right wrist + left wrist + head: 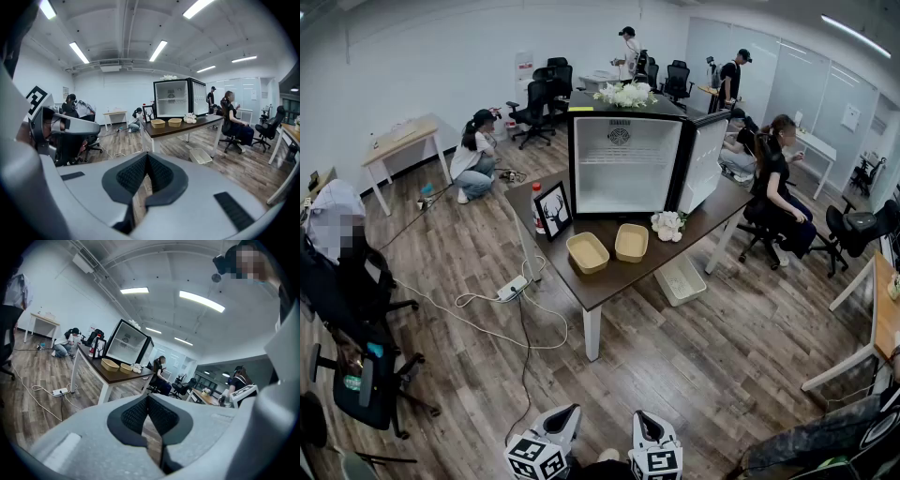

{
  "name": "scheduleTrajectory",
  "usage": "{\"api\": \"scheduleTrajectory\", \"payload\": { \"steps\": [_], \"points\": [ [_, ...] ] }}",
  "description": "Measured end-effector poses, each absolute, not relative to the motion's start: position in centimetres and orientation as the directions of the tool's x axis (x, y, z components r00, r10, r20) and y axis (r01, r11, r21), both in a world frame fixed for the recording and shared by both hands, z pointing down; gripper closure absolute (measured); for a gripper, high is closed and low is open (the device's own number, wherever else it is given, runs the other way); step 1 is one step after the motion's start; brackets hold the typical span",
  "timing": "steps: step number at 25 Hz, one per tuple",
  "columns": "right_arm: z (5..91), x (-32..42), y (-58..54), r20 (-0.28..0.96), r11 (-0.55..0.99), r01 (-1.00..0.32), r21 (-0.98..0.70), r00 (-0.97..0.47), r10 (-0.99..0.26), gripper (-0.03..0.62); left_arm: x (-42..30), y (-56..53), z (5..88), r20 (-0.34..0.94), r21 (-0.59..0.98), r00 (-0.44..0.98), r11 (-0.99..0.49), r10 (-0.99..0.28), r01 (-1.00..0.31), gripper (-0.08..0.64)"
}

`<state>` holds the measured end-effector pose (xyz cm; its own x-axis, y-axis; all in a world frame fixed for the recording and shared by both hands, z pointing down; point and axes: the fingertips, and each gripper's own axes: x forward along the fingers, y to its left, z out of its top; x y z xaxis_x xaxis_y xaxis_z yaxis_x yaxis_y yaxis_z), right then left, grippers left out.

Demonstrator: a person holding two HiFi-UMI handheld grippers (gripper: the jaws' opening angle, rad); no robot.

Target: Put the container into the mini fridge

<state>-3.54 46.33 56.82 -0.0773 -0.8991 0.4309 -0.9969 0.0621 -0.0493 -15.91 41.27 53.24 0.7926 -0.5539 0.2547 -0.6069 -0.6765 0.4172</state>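
Two tan containers (pixel 588 251) (pixel 631 242) sit side by side on the dark table (pixel 609 281), in front of the mini fridge (pixel 623 164), whose door stands open and whose inside is white. My left gripper (pixel 564 418) and right gripper (pixel 645 424) are low at the frame's bottom edge, well short of the table. Through the left gripper (pixel 147 397), whose jaws are shut and empty, I see the containers (pixel 110 364) and the fridge (pixel 127 341) far off. The right gripper (pixel 146 156) is likewise shut on nothing, with the containers (pixel 158 123) and the fridge (pixel 173 98) ahead.
A picture frame (pixel 553 210), a bottle (pixel 537 208) and white flowers (pixel 667 225) share the table. A white basket (pixel 680 278) lies under it. A power strip (pixel 512 288) and cables trail on the wood floor. An office chair (pixel 366 375) stands left; several people are around the room.
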Motion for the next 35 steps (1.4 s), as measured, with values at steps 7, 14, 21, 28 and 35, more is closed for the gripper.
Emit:
{"api": "scheduleTrajectory", "payload": {
  "steps": [7,14,21,28,35],
  "points": [
    [56.9,-5.8,46.1,0.443,0.059,-0.998,-0.030,-0.067,-0.894,0.586,-17.9,41.0,53.7,0.261,0.418,0.811,-0.696,-0.523,-0.584,0.552],
    [55.7,-6.7,44.8,0.400,0.006,-0.997,-0.081,-0.038,-0.916,0.584,-18.8,40.0,53.1,0.241,0.405,0.833,-0.729,-0.498,-0.553,0.551],
    [56.4,-9.0,43.8,0.411,-0.062,-0.995,-0.084,0.022,-0.911,0.584,-20.8,37.8,53.0,0.210,0.396,0.860,-0.764,-0.464,-0.509,0.552],
    [56.9,-11.6,43.0,0.410,-0.118,-0.989,-0.090,0.071,-0.909,0.584,-22.0,37.4,54.2,0.244,0.404,0.893,-0.798,-0.377,-0.447,0.551],
    [58.4,-10.9,41.2,0.434,-0.129,-0.987,-0.100,0.073,-0.898,0.584,-20.9,35.6,54.8,0.253,0.389,0.890,-0.802,-0.379,-0.453,0.552]
  ]
}}
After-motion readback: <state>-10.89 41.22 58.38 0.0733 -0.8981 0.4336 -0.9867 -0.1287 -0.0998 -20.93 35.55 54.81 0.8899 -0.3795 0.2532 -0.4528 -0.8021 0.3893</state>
